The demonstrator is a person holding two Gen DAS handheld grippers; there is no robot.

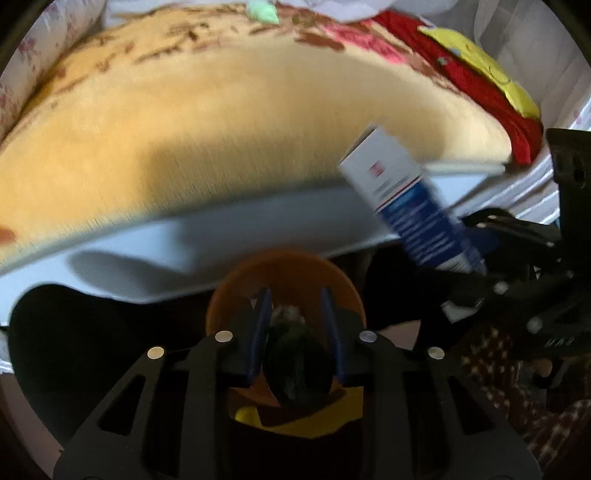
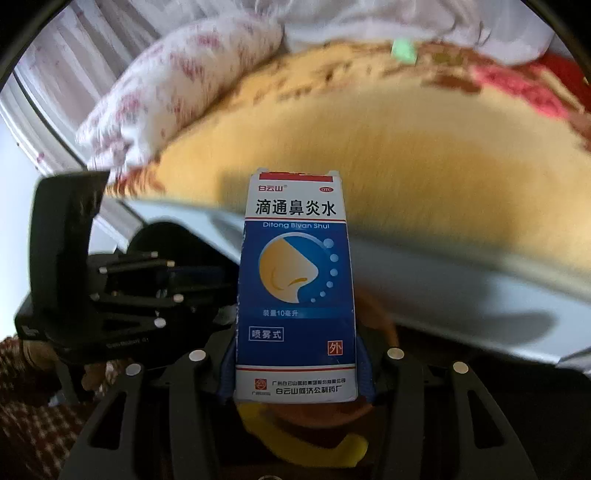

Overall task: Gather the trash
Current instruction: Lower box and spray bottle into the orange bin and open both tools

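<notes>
Firstly, the box (image 2: 295,291): a small upright medicine carton, white top band with red stripe and black Chinese characters, blue body with a nose drawing and white dots, white bottom band with maker's print. Right gripper (image 2: 297,373) is closed on its lower sides, blue pads (image 2: 365,376) pressed against both edges; the box stands straight up along the fingers. From the left wrist the box (image 1: 410,206) leans, blurred, above and right of the bin (image 1: 284,288).

Bin: orange, round, mouth open upward, dark contents inside, a yellow patch (image 1: 295,421) below it. It sits just beneath the bed (image 1: 240,122) edge.

Bed: yellow-orange blanket with brown floral border, white sheet side below. Floral pillow (image 2: 177,85) at its far left, red cloth (image 1: 469,88) and yellow cloth (image 1: 484,70) at its far right, green scrap (image 1: 262,11) at its far edge.

Left gripper (image 1: 295,332): fingers parted, nothing between them, hanging directly over the bin. Right gripper (image 1: 517,280) lies right of the bin.
</notes>
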